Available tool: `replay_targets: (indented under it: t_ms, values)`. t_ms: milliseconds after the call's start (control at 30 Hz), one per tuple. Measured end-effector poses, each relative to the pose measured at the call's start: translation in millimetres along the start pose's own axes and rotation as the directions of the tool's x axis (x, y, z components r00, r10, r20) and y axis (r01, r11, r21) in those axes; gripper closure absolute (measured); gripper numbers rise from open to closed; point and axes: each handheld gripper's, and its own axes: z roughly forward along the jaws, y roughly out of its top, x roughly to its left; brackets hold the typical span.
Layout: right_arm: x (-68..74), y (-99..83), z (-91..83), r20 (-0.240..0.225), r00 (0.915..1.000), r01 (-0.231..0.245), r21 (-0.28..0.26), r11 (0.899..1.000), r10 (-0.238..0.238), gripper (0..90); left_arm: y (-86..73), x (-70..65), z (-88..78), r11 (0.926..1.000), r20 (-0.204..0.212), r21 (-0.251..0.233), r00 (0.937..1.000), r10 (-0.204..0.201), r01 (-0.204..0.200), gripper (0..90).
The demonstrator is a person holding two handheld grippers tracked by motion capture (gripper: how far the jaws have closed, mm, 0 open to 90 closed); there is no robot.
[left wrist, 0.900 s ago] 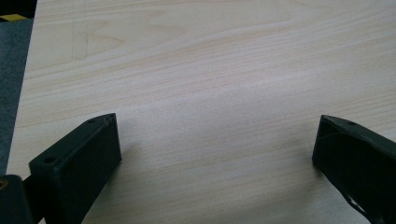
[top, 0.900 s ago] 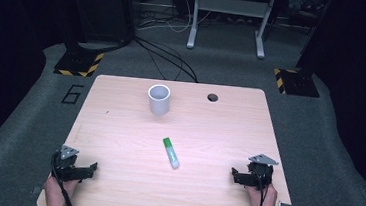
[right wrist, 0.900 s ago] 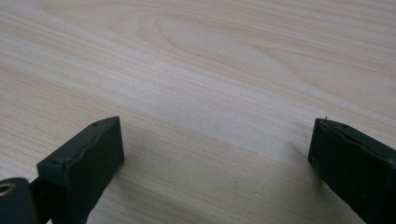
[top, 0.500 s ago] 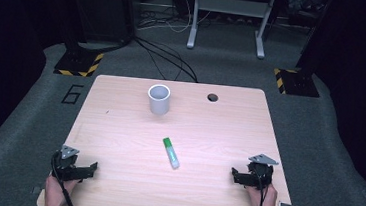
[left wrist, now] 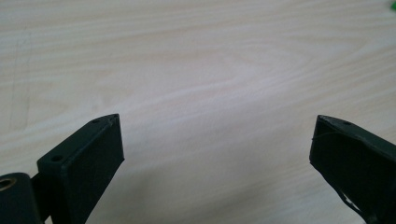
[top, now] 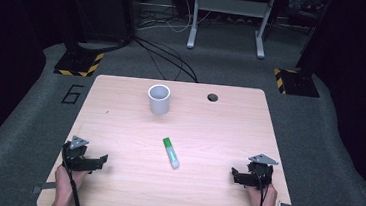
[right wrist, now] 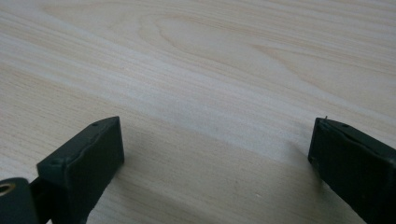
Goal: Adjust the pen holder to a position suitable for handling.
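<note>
both hands parked at the near edge of the table (top: 121, 102). left gripper (top: 99, 161) low by the near-left corner, jaws spread wide, nothing btwn them. right gripper (top: 235, 176) mirrors it near-right, jaws also wide apart, empty. green-capped marker (top: 170, 152) lies flat mid-table, btwn the two, well apart from both, prob why they flank it. white cup (top: 159, 99) upright farther back, mouth up, ready to take smth.

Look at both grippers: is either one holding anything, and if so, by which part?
Nothing is held. The left gripper and the right gripper both have open jaws over bare table, apart from the marker and the cup.
</note>
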Motion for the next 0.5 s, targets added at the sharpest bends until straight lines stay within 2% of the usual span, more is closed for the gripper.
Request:
replay_targets:
  t_ms: [33, 67, 100, 200, 233, 300, 367, 500]
  values:
    - [0.1, 0.0, 0.0, 0.0, 1.0, 0.0, 0.0, 1.0, 0.0, 3.0, 4.5, -1.7, 0.7, 1.0, 0.014, 0.006, 0.9999, 0.002, -0.002, 3.3]
    - [0.1, 0.0, 0.0, 0.0, 1.0, 0.0, 0.0, 1.0, 0.0, 3.0, 7.3, -3.6, 3.2, 0.9999, 0.018, -0.011, 0.9998, 0.004, -0.004, 3.5]
    - [0.1, 0.0, 0.0, 0.0, 1.0, 0.0, 0.0, 1.0, 0.0, 3.0, 11.6, -5.0, 3.6, 0.9999, 0.031, 0.003, 0.9995, 0.011, -0.011, 3.6]
    - [0.1, 0.0, 0.0, 0.001, 1.0, 0.0, -0.001, 1.0, 0.0, 3.0, 23.1, -10.3, 8.6, 0.9993, 0.048, 0.001, 0.9982, 0.036, -0.036, 3.8]
    - [0.2, 0.0, 0.0, 0.002, 1.0, -0.001, -0.001, 1.0, 0.001, 3.0, 26.7, -12.1, 10.7, 0.9988, 0.044, -0.016, 0.9979, 0.047, -0.046, 3.8]
    - [0.1, 0.0, 0.0, 0.001, 1.0, -0.001, -0.001, 1.0, 0.001, 3.0, 35.3, -14.4, 12.4, 0.9983, 0.059, -0.003, 0.9965, 0.059, -0.059, 3.9]
    - [0.0, 0.0, 0.0, 0.001, 1.0, -0.001, 0.0, 1.0, 0.001, 3.1, 42.9, -16.9, 15.3, 0.9976, 0.056, -0.014, 0.9961, 0.068, -0.067, 4.0]
    - [0.1, 0.0, 0.0, 0.001, 1.0, -0.001, -0.001, 1.0, 0.001, 3.1, 54.1, -18.9, 19.2, 0.9973, 0.066, -0.024, 0.9952, 0.072, -0.07, 3.8]
